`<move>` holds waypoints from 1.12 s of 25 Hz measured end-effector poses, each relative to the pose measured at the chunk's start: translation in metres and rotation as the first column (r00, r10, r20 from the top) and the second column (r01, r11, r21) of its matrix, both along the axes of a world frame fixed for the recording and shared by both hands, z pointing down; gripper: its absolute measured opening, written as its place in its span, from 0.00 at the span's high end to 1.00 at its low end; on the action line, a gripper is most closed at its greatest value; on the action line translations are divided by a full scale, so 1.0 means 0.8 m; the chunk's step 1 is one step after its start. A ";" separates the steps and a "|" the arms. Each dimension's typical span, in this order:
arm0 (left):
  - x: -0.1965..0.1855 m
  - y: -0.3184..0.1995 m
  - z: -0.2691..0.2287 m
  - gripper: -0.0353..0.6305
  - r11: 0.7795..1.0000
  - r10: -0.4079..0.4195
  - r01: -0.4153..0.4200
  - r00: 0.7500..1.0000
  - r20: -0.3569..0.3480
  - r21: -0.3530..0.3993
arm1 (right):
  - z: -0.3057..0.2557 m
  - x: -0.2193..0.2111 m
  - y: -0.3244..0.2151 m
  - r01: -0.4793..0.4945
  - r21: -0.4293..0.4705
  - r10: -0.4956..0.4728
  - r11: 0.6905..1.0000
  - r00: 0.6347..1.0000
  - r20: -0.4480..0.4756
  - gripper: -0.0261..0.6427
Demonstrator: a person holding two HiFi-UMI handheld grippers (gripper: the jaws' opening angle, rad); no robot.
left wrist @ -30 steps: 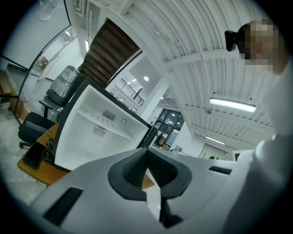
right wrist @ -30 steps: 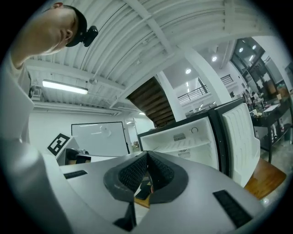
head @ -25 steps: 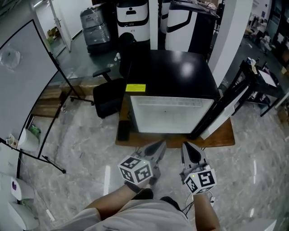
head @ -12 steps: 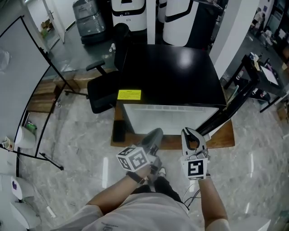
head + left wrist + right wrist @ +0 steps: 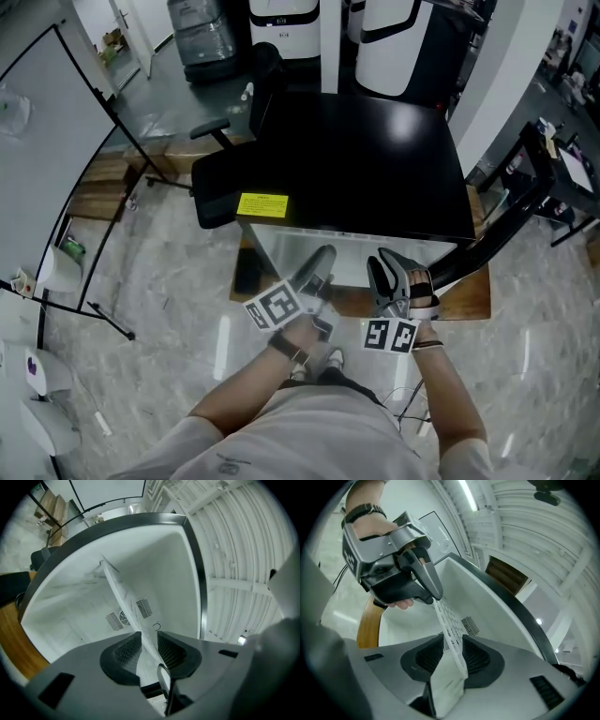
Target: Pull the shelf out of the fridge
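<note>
The black mini fridge stands with its door swung open to the right. Both grippers reach into its white opening. The thin white shelf runs edge-on between the left gripper's pads, which are shut on its front edge. In the right gripper view the left gripper pinches the shelf further along. The right gripper has the same shelf edge between its jaws, and they are opening. In the head view the left gripper and the right gripper sit side by side at the fridge front.
The fridge rests on a low wooden platform. A black office chair stands at its left, and a whiteboard on a stand further left. White machines line the back. A yellow label marks the fridge top.
Both grippers have moved forward from above the floor into the fridge opening. The right gripper's fingers have spread apart. The left gripper now sits on the shelf edge.
</note>
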State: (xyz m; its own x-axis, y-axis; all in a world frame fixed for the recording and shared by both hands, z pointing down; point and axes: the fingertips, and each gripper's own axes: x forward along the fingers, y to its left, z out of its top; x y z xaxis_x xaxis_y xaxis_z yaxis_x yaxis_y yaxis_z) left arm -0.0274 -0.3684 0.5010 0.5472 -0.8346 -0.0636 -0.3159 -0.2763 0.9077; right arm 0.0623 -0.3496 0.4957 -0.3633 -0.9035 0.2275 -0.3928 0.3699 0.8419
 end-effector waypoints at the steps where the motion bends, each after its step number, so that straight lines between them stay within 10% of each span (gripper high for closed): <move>1: -0.001 -0.004 0.003 0.81 1.000 -0.008 0.008 1.000 -0.008 -0.011 | 0.003 -0.001 -0.005 -0.003 0.006 0.003 1.000 1.000 -0.018 0.81; 28: 0.010 -0.092 0.028 0.86 0.996 -0.063 0.046 0.968 -0.244 -0.075 | 0.039 0.002 -0.104 -0.050 0.221 0.117 0.974 0.945 -0.305 0.82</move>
State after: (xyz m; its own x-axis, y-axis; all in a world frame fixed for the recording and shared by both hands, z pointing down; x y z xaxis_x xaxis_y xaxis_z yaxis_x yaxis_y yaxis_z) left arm -0.0198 -0.4423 0.5234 0.4756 -0.8697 -0.1323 -0.0937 -0.1997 0.9754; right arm 0.0641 -0.4332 0.5269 -0.2250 -0.9667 0.1216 -0.1175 0.1509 0.9815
